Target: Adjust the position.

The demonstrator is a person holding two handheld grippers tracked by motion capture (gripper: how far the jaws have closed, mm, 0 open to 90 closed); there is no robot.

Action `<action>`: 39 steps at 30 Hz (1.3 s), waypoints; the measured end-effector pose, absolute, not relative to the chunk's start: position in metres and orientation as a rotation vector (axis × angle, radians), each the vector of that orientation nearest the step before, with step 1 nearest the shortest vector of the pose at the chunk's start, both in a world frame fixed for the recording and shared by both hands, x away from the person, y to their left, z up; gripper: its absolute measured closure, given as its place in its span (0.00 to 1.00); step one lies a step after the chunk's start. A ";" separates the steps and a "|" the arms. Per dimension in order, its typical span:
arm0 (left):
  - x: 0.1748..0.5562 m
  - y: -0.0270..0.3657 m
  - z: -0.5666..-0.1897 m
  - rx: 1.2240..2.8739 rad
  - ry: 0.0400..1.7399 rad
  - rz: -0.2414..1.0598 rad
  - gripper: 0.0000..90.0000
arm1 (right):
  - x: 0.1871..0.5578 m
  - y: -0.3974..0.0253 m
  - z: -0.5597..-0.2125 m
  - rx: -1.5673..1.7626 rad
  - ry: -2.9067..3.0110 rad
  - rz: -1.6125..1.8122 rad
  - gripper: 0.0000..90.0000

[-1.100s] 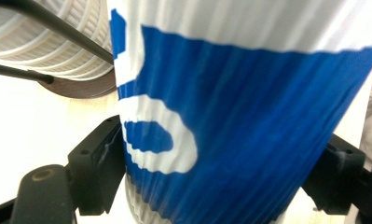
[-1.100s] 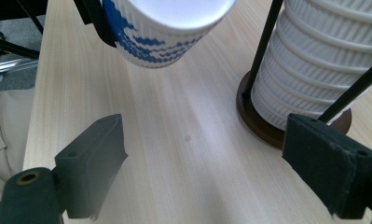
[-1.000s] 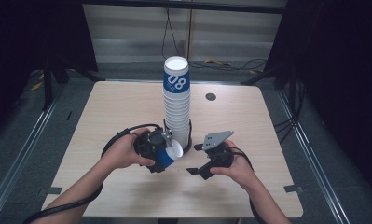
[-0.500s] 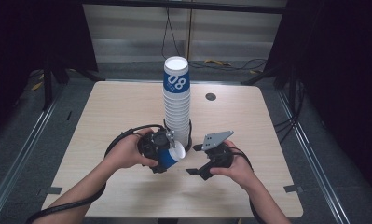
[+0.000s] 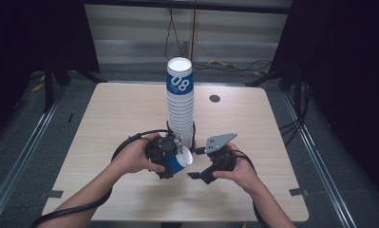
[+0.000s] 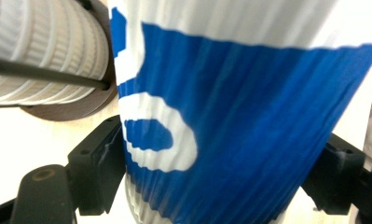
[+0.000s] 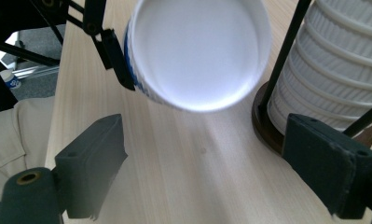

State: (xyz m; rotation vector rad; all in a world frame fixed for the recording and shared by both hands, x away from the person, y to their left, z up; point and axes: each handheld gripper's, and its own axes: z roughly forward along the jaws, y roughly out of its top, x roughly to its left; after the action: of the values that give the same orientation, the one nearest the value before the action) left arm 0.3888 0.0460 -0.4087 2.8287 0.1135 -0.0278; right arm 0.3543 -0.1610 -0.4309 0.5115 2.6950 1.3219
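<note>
Cup [image 5: 178, 163] sits clamped in my left claw [image 5: 176, 160], already off the stack [image 5: 180, 109] at 12 o'clock; right claw [image 5: 195, 164] gapes apart, handover pending.

Both forearms reach in over the near table edge, the left gripper [image 5: 174, 159] clamped with its jaws pressed inward, the right gripper [image 5: 196, 163] beside it, jaws spread wide.

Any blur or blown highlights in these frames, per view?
Left gripper view: the blue-and-white paper cup sits very close and soft, and the table is washed out to near white. Right gripper view: the cup's white opening is overexposed and slightly blurred; the stack of cups stays sharp. High view: evenly lit table, dark surroundings.
</note>
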 end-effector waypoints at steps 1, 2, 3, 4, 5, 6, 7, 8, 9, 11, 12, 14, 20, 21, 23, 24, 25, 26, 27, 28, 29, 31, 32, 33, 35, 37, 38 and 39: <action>0.389 0.044 -0.410 2.826 0.105 -0.035 0.21 | 0.354 -0.161 -0.431 0.512 2.696 1.326 0.14; 0.388 0.043 -0.410 2.822 0.113 -0.037 0.21 | 0.354 -0.160 -0.431 0.510 2.697 1.333 0.14; 0.388 0.042 -0.411 2.822 0.095 -0.041 0.21 | 0.354 -0.160 -0.431 0.505 2.695 1.331 0.14; 0.387 0.041 -0.412 2.817 0.101 -0.044 0.21 | 0.354 -0.160 -0.431 0.505 2.696 1.341 0.14; 0.386 0.040 -0.412 2.813 0.099 -0.054 0.21 | 0.354 -0.160 -0.431 0.506 2.693 1.348 0.14; 0.386 0.039 -0.413 2.810 0.101 -0.070 0.21 | 0.354 -0.160 -0.430 0.507 2.692 1.348 0.14; 0.385 0.038 -0.413 2.811 0.088 -0.059 0.21 | 0.354 -0.160 -0.430 0.507 2.693 1.350 0.14; 0.385 0.037 -0.414 2.814 0.078 -0.060 0.21 | 0.354 -0.160 -0.431 0.509 2.694 1.354 0.14; 0.384 0.037 -0.414 2.814 0.081 -0.065 0.21 | 0.354 -0.160 -0.431 0.509 2.694 1.360 0.14; 0.384 0.035 -0.414 2.821 0.075 -0.066 0.21 | 0.355 -0.159 -0.431 0.508 2.695 1.363 0.15; 0.383 0.034 -0.415 2.822 0.079 -0.069 0.21 | 0.355 -0.159 -0.431 0.506 2.696 1.364 0.15; 0.383 0.033 -0.415 2.818 0.071 -0.066 0.21 | 0.355 -0.159 -0.431 0.503 2.695 1.371 0.15; 0.382 0.030 -0.415 2.825 0.062 -0.072 0.21 | 0.355 -0.158 -0.431 0.488 2.696 1.383 0.15; 0.380 0.030 -0.416 2.801 0.106 -0.074 0.21 | 0.355 -0.158 -0.432 0.483 2.700 1.377 0.15; 0.381 0.029 -0.416 2.820 0.067 -0.065 0.21 | 0.355 -0.157 -0.432 0.475 2.702 1.367 0.16; 0.381 0.029 -0.416 2.821 0.054 -0.064 0.21 | 0.354 -0.156 -0.431 0.467 2.703 1.367 0.16; 0.379 0.029 -0.418 2.797 0.095 -0.070 0.21 | 0.354 -0.156 -0.431 0.468 2.703 1.371 0.16; 0.381 0.029 -0.416 2.825 0.048 -0.068 0.21 | 0.354 -0.156 -0.431 0.468 2.704 1.381 0.17; 0.381 0.028 -0.416 2.826 0.043 -0.063 0.21 | 0.354 -0.156 -0.431 0.468 2.705 1.388 0.18; 0.380 0.028 -0.416 2.826 0.041 -0.065 0.21 | 0.354 -0.156 -0.431 0.466 2.706 1.392 0.18; 0.380 0.027 -0.417 2.817 0.052 -0.065 0.21 | 0.354 -0.155 -0.431 0.463 2.706 1.395 0.19; 0.378 0.026 -0.418 2.800 0.071 -0.063 0.21 | 0.354 -0.155 -0.431 0.461 2.706 1.406 0.21; 0.380 0.026 -0.417 2.817 0.033 -0.057 0.21 | 0.354 -0.155 -0.431 0.461 2.708 1.412 0.23; 0.381 0.025 -0.416 2.822 0.027 -0.049 0.21 | 0.354 -0.155 -0.431 0.458 2.710 1.418 0.26; 0.380 0.025 -0.417 2.819 0.016 -0.052 0.21 | 0.354 -0.155 -0.431 0.443 2.708 1.430 0.29; 0.378 0.025 -0.420 2.792 0.045 -0.051 0.21 | 0.353 -0.154 -0.431 0.440 2.709 1.430 0.30; 0.380 0.025 -0.419 2.805 0.009 -0.049 0.21 | 0.353 -0.154 -0.430 0.440 2.712 1.431 0.30; 0.378 0.026 -0.420 2.789 0.035 -0.048 0.21 | 0.353 -0.155 -0.431 0.433 2.713 1.433 0.30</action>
State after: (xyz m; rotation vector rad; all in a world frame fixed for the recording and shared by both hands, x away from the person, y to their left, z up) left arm 0.3783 0.0256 -0.4202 2.7885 0.0347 -0.0480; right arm 0.3532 -0.1546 -0.4305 0.4331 2.7133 1.4329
